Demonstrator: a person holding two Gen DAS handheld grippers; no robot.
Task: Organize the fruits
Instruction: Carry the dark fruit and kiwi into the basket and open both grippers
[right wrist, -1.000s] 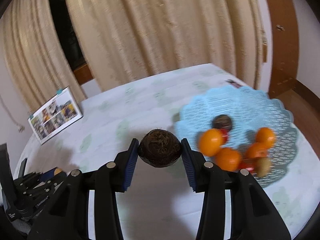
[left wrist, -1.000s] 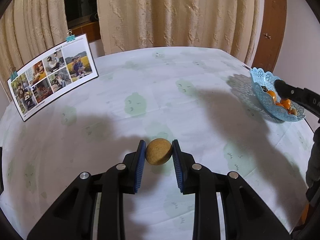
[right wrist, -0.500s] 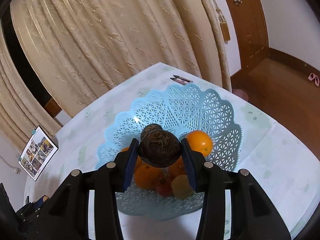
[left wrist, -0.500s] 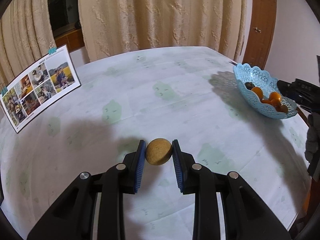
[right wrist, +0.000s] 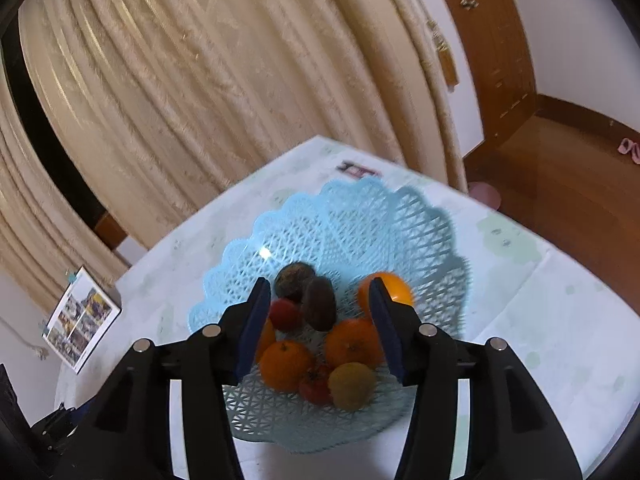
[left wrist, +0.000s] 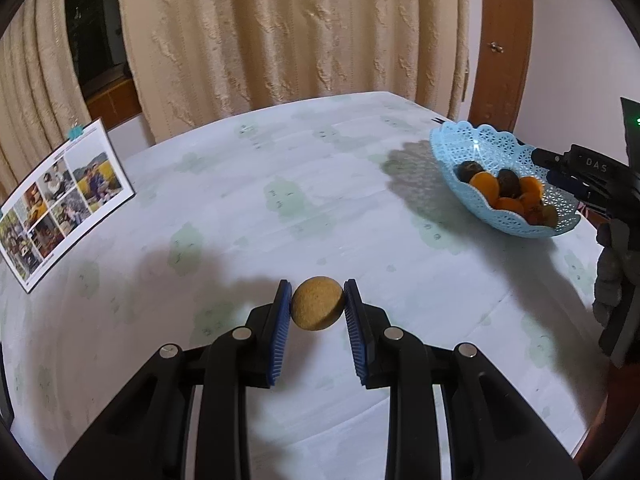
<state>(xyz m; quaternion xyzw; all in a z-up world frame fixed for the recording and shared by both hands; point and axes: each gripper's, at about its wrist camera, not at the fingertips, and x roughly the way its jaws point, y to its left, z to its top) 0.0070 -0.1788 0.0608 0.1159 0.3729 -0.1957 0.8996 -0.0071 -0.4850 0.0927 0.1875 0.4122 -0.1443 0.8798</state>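
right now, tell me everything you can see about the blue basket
The blue basket is a shallow, light blue bowl that looks like plastic, with openwork lattice walls and a scalloped rim. It sits upright on the pale tablecloth near the table's far corner. Inside lie several oranges, two dark brown fruits, small red ones and a yellowish one. The right gripper hovers open above it.

Left gripper (left wrist: pixel 317 307) level and low, jaws clamped tight on a round load; right gripper (right wrist: pixel 320 312) tilted downward, jaws spread wide, nothing between the blue pads (right wrist: pixel 256 320).
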